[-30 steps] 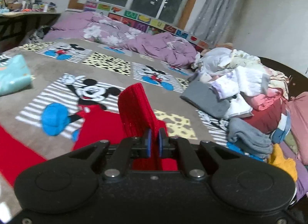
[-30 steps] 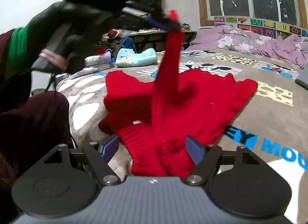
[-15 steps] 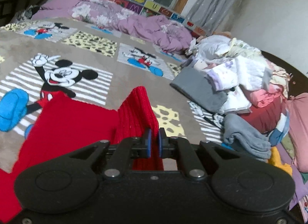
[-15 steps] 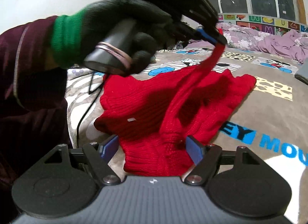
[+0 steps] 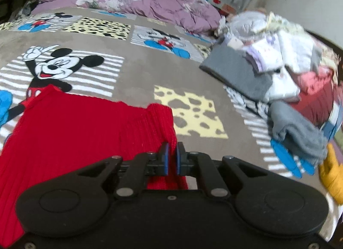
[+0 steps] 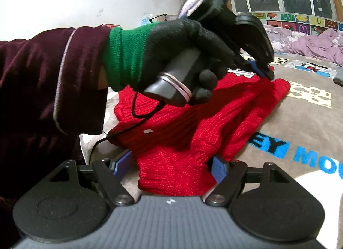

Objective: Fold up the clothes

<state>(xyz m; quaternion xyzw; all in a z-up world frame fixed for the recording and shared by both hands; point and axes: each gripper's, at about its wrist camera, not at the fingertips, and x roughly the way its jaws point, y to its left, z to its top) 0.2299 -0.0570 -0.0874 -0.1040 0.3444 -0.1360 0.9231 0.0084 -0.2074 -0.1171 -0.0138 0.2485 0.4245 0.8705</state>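
Observation:
A red knit sweater [image 5: 70, 124] lies on the Mickey Mouse blanket [image 5: 137, 81]. My left gripper [image 5: 172, 159] is shut on the ribbed cuff of its sleeve [image 5: 163, 120] and holds it low over the sweater body. In the right wrist view the left gripper [image 6: 262, 73] pins the sleeve end down near the far edge of the sweater [image 6: 193, 129]. My right gripper [image 6: 171, 167] is open, its blue pads on either side of the sweater's near hem.
A pile of unfolded clothes [image 5: 285, 64] and a grey folded item [image 5: 235, 71] sit at the right of the bed. A purple duvet [image 5: 150, 4] lies at the far end. A cable [image 6: 120, 133] trails from the left gripper over the sweater.
My left gripper has carried the red sleeve down and across the sweater, from raised high to almost resting on the body. My right gripper has stayed open at the hem.

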